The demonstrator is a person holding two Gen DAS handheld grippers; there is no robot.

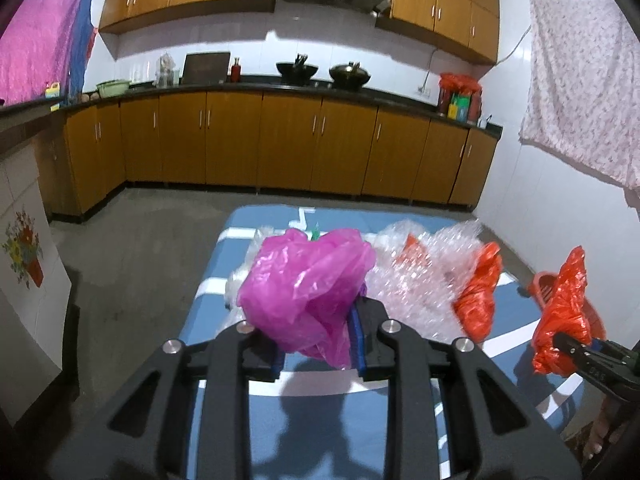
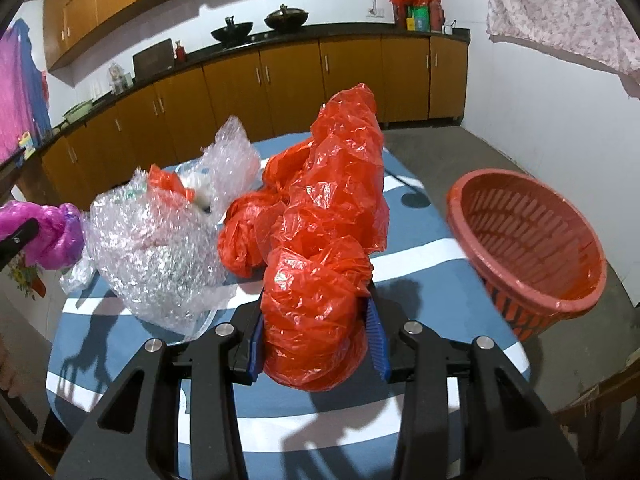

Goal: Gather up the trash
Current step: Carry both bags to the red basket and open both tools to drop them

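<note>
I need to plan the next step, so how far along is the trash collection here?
Nothing looks binned: the red basket appears empty. In hand: the left gripper holds a pink plastic bag, the right gripper a red plastic bag. Left on the table: the bubble wrap and a second red bag.

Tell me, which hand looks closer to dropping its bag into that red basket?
The right. Its tool grips a crumpled red plastic bag, and the red slatted plastic basket sits just to its right. The left tool holds a magenta plastic bag on the far side.
</note>
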